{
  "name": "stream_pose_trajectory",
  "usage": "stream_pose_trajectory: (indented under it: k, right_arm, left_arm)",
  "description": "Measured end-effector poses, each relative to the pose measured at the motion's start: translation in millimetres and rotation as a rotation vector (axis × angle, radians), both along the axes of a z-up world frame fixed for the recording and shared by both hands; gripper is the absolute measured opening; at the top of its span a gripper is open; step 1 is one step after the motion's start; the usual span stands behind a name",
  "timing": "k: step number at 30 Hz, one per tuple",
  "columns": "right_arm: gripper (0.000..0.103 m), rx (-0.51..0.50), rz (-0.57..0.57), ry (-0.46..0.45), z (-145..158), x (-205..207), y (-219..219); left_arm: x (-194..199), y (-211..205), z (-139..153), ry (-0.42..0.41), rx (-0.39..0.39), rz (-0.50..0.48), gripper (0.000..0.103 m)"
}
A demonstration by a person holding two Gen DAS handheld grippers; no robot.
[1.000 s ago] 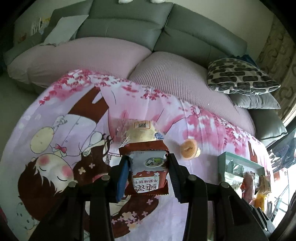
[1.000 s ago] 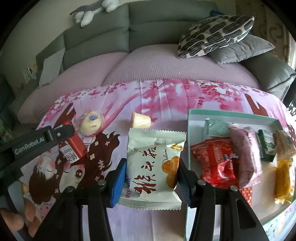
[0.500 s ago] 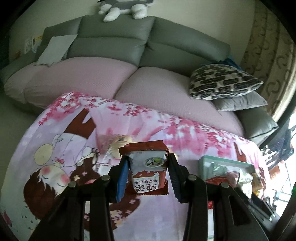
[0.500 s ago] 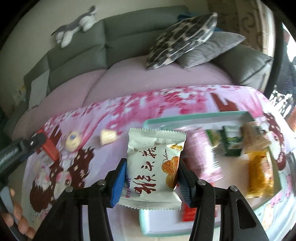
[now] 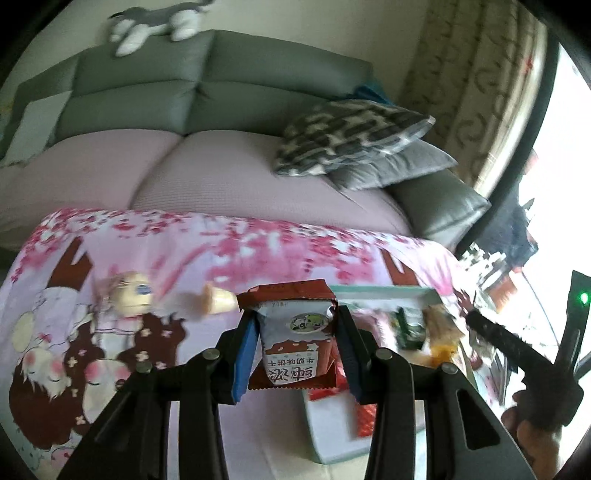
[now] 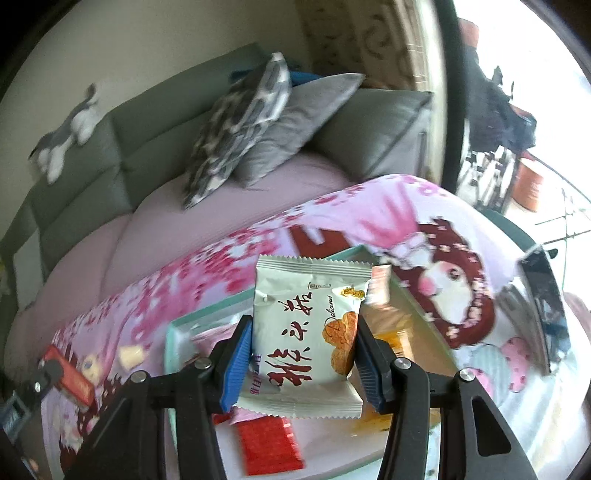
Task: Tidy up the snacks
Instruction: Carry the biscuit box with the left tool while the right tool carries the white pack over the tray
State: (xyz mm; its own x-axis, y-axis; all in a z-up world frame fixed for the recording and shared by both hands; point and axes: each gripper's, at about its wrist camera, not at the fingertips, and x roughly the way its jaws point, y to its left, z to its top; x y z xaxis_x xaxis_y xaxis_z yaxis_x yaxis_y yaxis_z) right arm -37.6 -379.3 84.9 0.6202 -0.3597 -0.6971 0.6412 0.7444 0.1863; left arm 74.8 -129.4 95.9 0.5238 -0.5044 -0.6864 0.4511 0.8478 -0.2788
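My left gripper (image 5: 295,350) is shut on a brown-and-white biscuit packet (image 5: 293,339), held above the left edge of the mint-green tray (image 5: 384,291). My right gripper (image 6: 303,354) is shut on a white snack bag with red characters (image 6: 310,325), held over the tray (image 6: 173,328), which holds several snacks, among them a red packet (image 6: 269,446). A round wrapped bun (image 5: 129,293) and a small cone-shaped sweet (image 5: 218,299) lie on the pink cartoon cloth (image 5: 258,243) left of the tray. The left gripper and its packet also show in the right wrist view (image 6: 66,376).
A grey sofa with pink seat covers (image 5: 207,173) lies behind the table, with a patterned cushion (image 5: 351,136) and a grey pillow (image 5: 399,166). A plush toy (image 5: 155,22) sits on the sofa back. A phone (image 6: 546,295) lies at the cloth's right.
Both grippers have swung right with their packets. The left now hangs at the tray's left edge; the right has moved further over the tray toward its far right.
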Motion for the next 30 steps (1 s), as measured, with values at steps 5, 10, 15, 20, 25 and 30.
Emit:
stream_pose_trajectory:
  k: [5,10,15,20,25,30]
  right_arm:
    - [0.055,0.005,-0.048,-0.015,3.7,-13.0,-16.8]
    - [0.055,0.021,-0.04,-0.011,1.3,-14.3,-18.4]
    - [0.055,0.027,0.008,0.003,-3.3,-6.4,-11.0]
    - [0.055,0.037,0.043,0.059,-15.6,4.0,-5.3]
    - [0.055,0.046,0.07,0.148,-38.0,15.0,-4.0]
    - [0.055,0.061,0.088,0.203,-53.7,20.9,-3.0]
  left_arm:
    - [-12.7,-27.7,-3.9,0.006,0.03,-0.081,0.043]
    - [-19.3,-40.1,-9.2,0.02,0.044,-0.122,0.043]
    - [-21.7,-47.8,-22.4,0.064,0.069,-0.143,0.043]
    - [-25.7,-57.1,-39.7,0.127,0.097,-0.181,0.043]
    - [-27.6,-69.6,-60.7,0.199,0.126,-0.22,0.043]
    - [-32.2,-83.9,-78.6,0.244,0.165,-0.258,0.043]
